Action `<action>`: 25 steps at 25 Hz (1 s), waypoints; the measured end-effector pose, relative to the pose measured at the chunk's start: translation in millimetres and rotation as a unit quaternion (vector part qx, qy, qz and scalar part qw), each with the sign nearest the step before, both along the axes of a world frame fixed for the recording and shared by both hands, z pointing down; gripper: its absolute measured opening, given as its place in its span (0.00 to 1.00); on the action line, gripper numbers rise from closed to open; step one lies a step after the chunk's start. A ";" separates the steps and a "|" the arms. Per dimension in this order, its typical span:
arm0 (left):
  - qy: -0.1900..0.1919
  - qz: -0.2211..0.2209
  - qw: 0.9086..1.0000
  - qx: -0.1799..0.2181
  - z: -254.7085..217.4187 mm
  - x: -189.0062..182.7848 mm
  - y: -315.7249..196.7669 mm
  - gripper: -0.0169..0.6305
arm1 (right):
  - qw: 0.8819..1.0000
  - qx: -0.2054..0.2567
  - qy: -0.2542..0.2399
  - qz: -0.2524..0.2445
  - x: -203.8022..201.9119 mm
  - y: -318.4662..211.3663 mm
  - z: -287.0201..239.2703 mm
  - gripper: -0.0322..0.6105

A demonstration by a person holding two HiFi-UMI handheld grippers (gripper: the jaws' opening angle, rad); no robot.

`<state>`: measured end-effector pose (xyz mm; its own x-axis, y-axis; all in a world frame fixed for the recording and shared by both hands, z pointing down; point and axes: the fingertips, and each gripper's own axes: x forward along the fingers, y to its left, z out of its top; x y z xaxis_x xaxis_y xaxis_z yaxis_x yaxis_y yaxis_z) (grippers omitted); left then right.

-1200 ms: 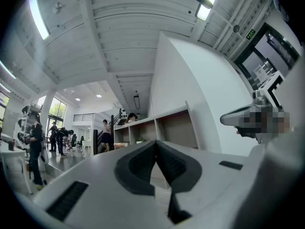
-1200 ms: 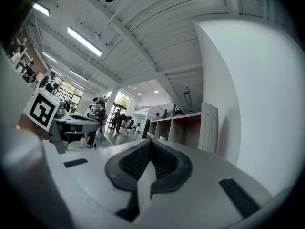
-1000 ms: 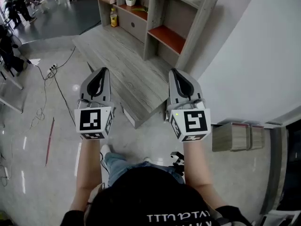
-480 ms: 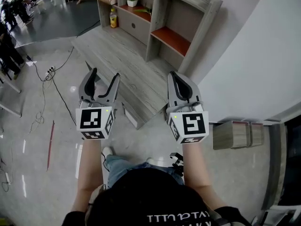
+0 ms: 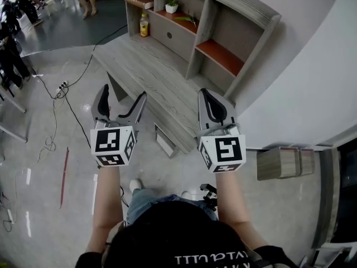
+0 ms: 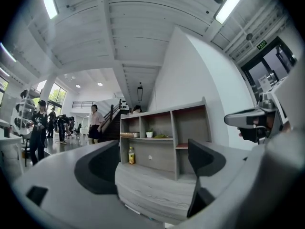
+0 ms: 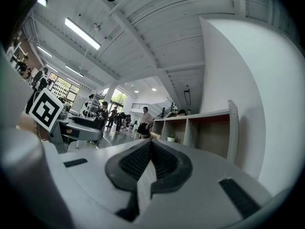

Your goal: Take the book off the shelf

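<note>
Facing the grey wooden shelf unit (image 5: 259,52), I hold my left claw (image 5: 121,97) level, its jaws just opened wide with nothing between them, and my right claw (image 5: 206,94) pressed together, empty. The thick pale book lying flat (image 6: 128,134) sits well ahead of the left claw, toward its left jaw, so I should stay spread and square up before closing.

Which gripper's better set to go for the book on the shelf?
Left. The left gripper has just been opening its jaws, with nothing between them, and the book lies at the left end of the shelf, nearer that side. The right gripper is shut.
</note>
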<state>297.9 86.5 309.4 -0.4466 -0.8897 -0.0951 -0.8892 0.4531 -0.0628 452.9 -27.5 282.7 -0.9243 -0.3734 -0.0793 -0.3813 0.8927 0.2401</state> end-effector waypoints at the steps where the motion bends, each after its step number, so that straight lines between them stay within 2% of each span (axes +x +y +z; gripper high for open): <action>1: 0.001 0.001 1.000 0.001 -0.2 -8.8 3.6 0.71 | 1.000 0.000 0.001 0.001 -8.7 3.7 0.2 0.07; 16: -0.001 0.030 1.000 -0.010 5.9 -155.1 47.0 0.71 | 1.000 -0.007 0.006 0.030 -149.9 56.4 8.8 0.07; 25: 0.010 0.033 0.999 -0.007 16.0 -207.4 64.6 0.71 | 0.999 0.002 0.020 0.028 -205.1 77.3 11.5 0.07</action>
